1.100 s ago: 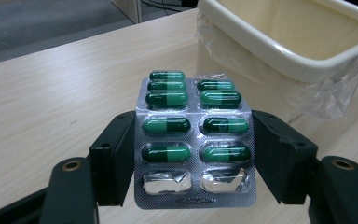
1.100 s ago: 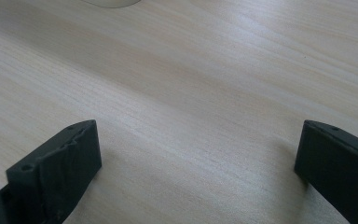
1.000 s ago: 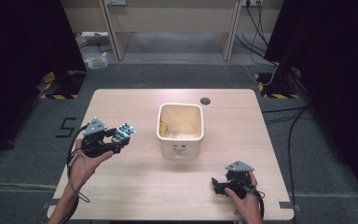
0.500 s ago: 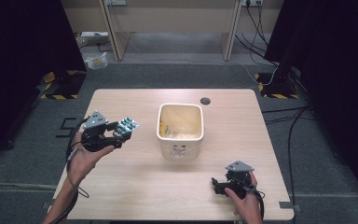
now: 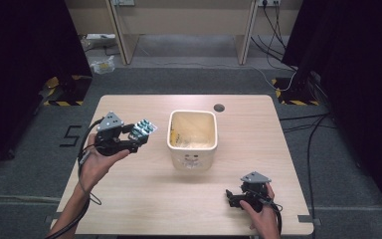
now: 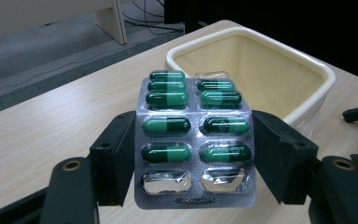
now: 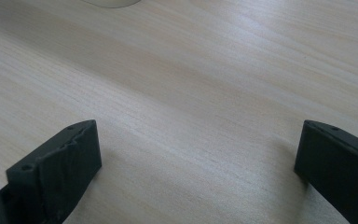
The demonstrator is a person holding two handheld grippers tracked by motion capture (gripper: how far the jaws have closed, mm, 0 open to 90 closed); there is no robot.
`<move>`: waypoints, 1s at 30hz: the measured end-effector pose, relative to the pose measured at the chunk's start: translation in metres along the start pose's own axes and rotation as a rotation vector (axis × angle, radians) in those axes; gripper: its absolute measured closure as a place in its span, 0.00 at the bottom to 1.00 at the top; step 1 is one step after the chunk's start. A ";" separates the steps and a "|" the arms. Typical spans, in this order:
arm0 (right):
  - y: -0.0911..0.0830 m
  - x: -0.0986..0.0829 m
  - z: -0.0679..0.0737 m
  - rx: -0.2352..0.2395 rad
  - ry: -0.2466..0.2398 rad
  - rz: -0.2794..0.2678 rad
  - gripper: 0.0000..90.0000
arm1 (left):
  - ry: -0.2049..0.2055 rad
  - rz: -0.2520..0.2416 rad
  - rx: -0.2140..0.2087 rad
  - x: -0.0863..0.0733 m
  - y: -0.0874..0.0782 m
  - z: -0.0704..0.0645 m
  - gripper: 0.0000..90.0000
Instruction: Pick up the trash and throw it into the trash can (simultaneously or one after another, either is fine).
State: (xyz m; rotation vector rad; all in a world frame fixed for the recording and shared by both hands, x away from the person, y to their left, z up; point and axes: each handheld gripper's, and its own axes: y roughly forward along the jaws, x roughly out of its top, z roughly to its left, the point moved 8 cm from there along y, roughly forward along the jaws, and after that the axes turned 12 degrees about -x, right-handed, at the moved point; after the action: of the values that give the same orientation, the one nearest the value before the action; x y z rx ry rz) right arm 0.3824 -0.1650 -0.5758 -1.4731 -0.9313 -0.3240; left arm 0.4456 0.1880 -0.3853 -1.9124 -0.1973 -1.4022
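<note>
Blister pack in left gripper, heading for the bin

Left gripper (image 5: 135, 135) jaws clamp the green capsule blister pack (image 6: 193, 140) by its side edges, held in the air just left of the cream bin (image 5: 192, 138). Carry it over the bin's rim, centre above the opening, then release so it drops clean inside. Right gripper (image 5: 235, 197) jaws wide, empty, resting on the table (image 5: 144, 199) right of and nearer than the bin; keep it parked

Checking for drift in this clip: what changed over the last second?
The left hand-held gripper, shut on the blister pack, moved slightly up the table and toward the cream bin. Nothing was taken hold of or let go. The right hand-held gripper stayed open, low over the table; the bin stayed put.
</note>
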 end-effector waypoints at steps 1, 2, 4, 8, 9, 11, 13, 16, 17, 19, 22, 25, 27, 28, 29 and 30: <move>0.000 0.000 0.000 0.001 -0.001 0.000 0.01 | 0.003 -0.001 -0.003 0.002 0.001 -0.001 0.38; 0.000 0.000 0.000 0.000 -0.002 0.000 0.01 | 0.004 -0.007 -0.005 0.004 0.002 -0.001 0.38; 0.000 0.000 0.000 0.001 -0.002 -0.001 0.01 | 0.002 -0.016 -0.020 0.010 0.005 -0.003 0.38; 0.000 0.000 0.000 0.000 -0.003 -0.002 0.01 | 0.010 -0.022 -0.037 0.019 0.013 -0.007 0.38; 0.000 0.000 0.000 0.000 -0.004 -0.002 0.01 | 0.014 -0.023 -0.041 0.022 0.015 -0.009 0.38; 0.000 0.000 0.000 -0.001 -0.002 -0.001 0.01 | 0.021 -0.022 -0.048 0.028 0.019 -0.012 0.38; 0.000 0.000 0.000 0.000 -0.002 0.000 0.01 | 0.025 -0.025 -0.057 0.033 0.023 -0.016 0.38; 0.000 0.000 0.000 0.000 -0.002 0.000 0.01 | 0.030 -0.026 -0.066 0.039 0.028 -0.019 0.38; 0.000 0.000 0.000 0.000 0.000 0.001 0.01 | 0.029 -0.024 -0.067 0.040 0.029 -0.020 0.38; 0.000 0.000 0.000 0.000 -0.002 0.000 0.01 | 0.032 -0.024 -0.071 0.043 0.032 -0.021 0.38; 0.000 0.000 0.000 0.001 -0.002 0.000 0.01 | 0.032 -0.025 -0.082 0.048 0.036 -0.023 0.38; 0.000 0.000 0.000 0.000 -0.003 -0.001 0.01 | 0.038 -0.016 -0.088 0.052 0.041 -0.025 0.38; 0.000 0.000 0.000 0.000 -0.002 -0.002 0.01 | 0.041 -0.011 -0.093 0.054 0.045 -0.027 0.38; 0.000 0.000 0.000 0.000 -0.002 -0.002 0.01 | 0.044 -0.008 -0.096 0.055 0.047 -0.027 0.38; 0.000 0.000 0.000 0.000 -0.001 -0.002 0.01 | 0.045 -0.007 -0.098 0.056 0.049 -0.028 0.38; 0.000 0.000 0.000 0.000 -0.002 -0.002 0.01 | 0.045 -0.004 -0.101 0.057 0.051 -0.029 0.38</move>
State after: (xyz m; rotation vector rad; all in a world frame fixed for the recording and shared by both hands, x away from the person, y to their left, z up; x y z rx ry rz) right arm 0.3826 -0.1652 -0.5758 -1.4726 -0.9347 -0.3240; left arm 0.4721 0.1164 -0.3555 -1.9607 -0.1107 -1.4821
